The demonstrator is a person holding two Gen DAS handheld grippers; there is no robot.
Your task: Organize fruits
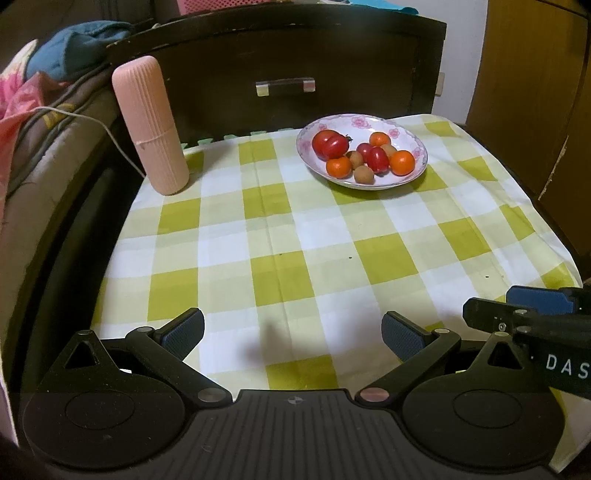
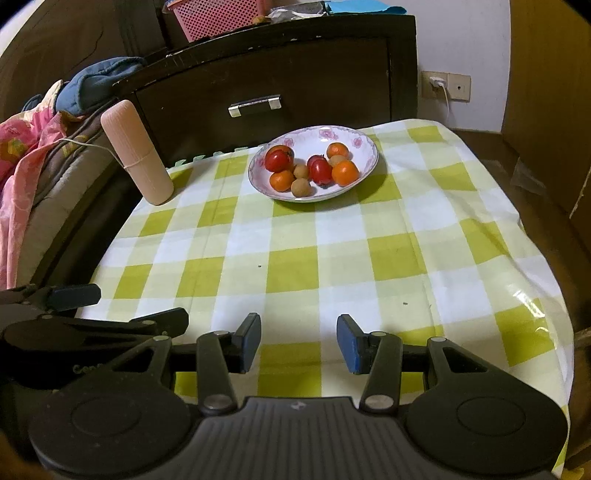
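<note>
A white floral plate sits at the far side of the green-checked tablecloth. It holds red tomatoes, orange tangerines and small brown longans. My left gripper is open and empty over the near edge of the cloth, far from the plate. My right gripper is open and empty, also at the near edge. Each gripper shows in the other's view, the right one at the left wrist view's right edge, the left one at the right wrist view's left edge.
A tall pink ribbed case stands at the cloth's far left corner. A dark wooden drawer cabinet rises behind the table. Bedding and a white cable lie left. A pink basket sits on the cabinet.
</note>
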